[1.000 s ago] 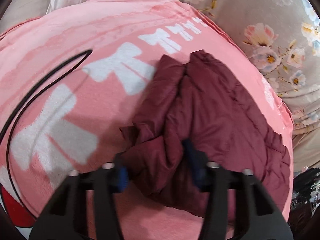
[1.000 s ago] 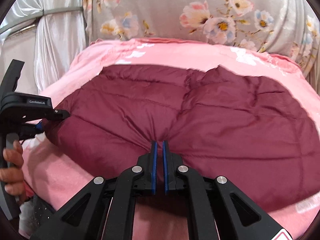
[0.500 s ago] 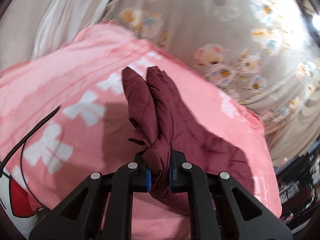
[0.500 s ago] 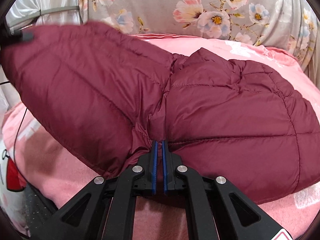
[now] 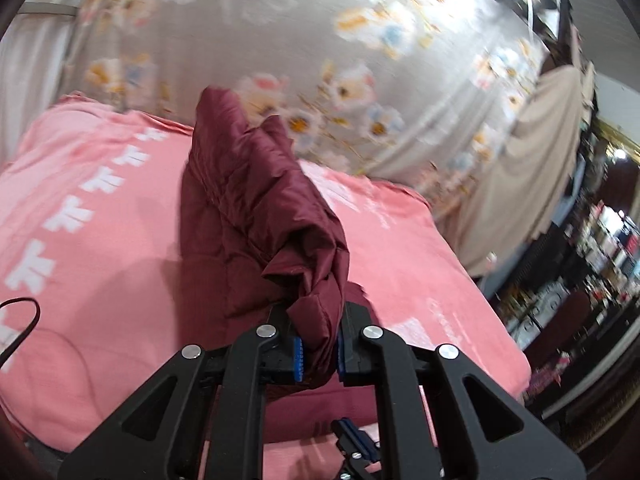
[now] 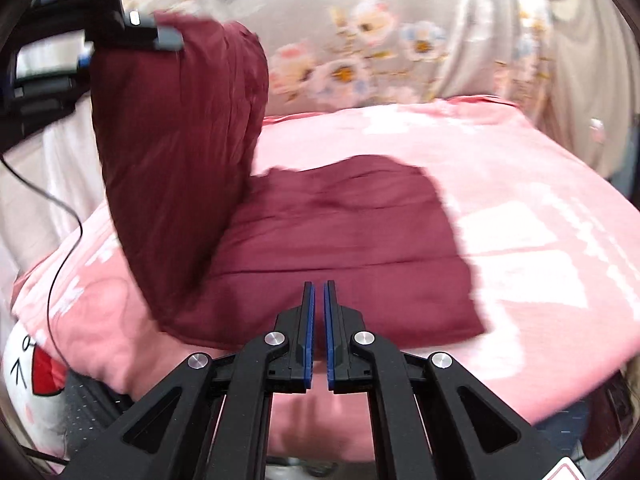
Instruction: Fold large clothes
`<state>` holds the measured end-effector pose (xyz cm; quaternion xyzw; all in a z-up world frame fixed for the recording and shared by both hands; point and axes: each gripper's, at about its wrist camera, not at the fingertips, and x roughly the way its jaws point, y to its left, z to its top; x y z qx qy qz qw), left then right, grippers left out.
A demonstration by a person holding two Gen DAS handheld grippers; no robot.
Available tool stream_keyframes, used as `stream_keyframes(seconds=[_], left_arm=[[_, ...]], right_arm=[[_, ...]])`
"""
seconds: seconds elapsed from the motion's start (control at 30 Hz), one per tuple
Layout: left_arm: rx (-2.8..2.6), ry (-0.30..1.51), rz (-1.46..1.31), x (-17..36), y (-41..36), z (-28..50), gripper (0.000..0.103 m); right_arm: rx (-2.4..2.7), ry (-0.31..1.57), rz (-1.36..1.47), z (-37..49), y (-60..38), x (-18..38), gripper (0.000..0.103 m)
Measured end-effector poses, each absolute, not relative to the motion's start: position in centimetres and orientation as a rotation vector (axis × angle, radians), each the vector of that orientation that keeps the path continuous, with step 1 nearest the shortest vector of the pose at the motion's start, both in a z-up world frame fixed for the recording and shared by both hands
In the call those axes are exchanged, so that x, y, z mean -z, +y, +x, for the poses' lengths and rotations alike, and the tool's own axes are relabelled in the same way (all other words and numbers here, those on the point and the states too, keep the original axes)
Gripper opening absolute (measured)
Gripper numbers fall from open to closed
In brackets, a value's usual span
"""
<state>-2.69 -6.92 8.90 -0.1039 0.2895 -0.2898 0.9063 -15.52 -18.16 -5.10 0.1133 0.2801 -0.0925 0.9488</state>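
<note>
A dark red quilted jacket lies on a pink blanket on a bed. My left gripper is shut on a bunched edge of the jacket and holds that side lifted high; it shows at the top left of the right wrist view. The lifted part hangs as a tall flap over the flat part. My right gripper has its jaws nearly together at the jacket's near edge, with no cloth seen between them. It shows low in the left wrist view.
A grey flowered curtain hangs behind the bed. A black cable runs over the blanket's left side. A white and red cartoon print is at the near left corner. Cluttered shelves stand to the right.
My left gripper closed on the jacket's edge and raised it high, lifting one side into a flap. My right gripper let the cloth slip out and sits at the near edge.
</note>
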Motion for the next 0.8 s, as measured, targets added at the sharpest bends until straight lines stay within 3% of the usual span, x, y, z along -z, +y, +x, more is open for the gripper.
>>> stream_keyframes(seconds=[0.4, 0.53, 0.63, 0.67, 0.73, 0.8], left_arm=[[0.667, 0.787, -0.075, 0.5, -19.8, -2.6, 0.011], [0.687, 0.838, -0.103, 2.6, -20.2, -2.3, 0.016], [0.702, 0.817, -0.137, 2.0, -19.0, -3.0, 0.028], [0.699, 0.806, -0.14, 1.6, -18.7, -3.3, 0.031], [0.675, 0.744, -0.153, 0.1, -17.3, -4.8, 0.041], [0.649, 0.659, -0.16, -1.8, -15.3, -6.5, 0.046]], right_arm=[[0.357, 0.557, 0.32, -18.6, -26.5, 5.6, 0.004], [0.362, 0.556, 0.315, -18.7, -27.5, 5.3, 0.01], [0.352, 0.536, 0.318, -18.9, -27.8, 4.7, 0.011], [0.345, 0.527, 0.319, -19.0, -27.8, 4.4, 0.015], [0.32, 0.506, 0.319, -19.3, -27.7, 3.8, 0.038], [0.298, 0.478, 0.315, -19.2, -27.4, 3.0, 0.048]])
